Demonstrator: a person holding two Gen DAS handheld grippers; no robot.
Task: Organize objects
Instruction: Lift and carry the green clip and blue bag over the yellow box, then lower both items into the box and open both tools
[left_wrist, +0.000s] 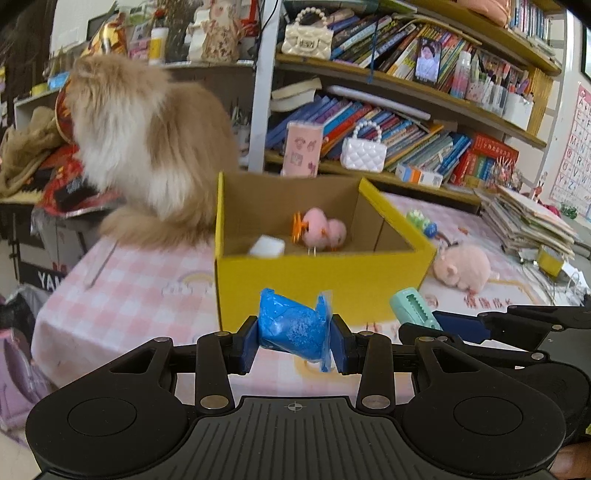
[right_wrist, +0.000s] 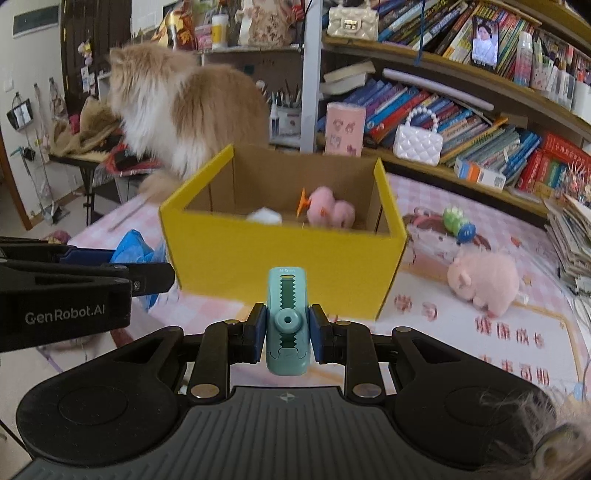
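My left gripper (left_wrist: 294, 341) is shut on a blue plastic packet (left_wrist: 291, 325), held in front of the yellow cardboard box (left_wrist: 325, 284). My right gripper (right_wrist: 287, 334) is shut on a teal toothed clip-like tool (right_wrist: 287, 321), also just before the yellow box (right_wrist: 280, 254). Inside the box lie a pink fluffy toy (left_wrist: 323, 230), an orange clip (left_wrist: 297, 225) and a white object (left_wrist: 267, 246). The teal tool (left_wrist: 413, 308) shows at the right of the left wrist view. The blue packet (right_wrist: 133, 251) and left gripper (right_wrist: 147, 275) show at the left of the right wrist view.
A fluffy cat (left_wrist: 147, 147) sits on the pink checked tablecloth (left_wrist: 122, 295) behind the box's left side. A pink plush pig (right_wrist: 484, 282) and a green-blue toy (right_wrist: 458, 221) lie right of the box. Crowded bookshelves (left_wrist: 406, 122) stand behind; stacked papers (left_wrist: 524, 221) at far right.
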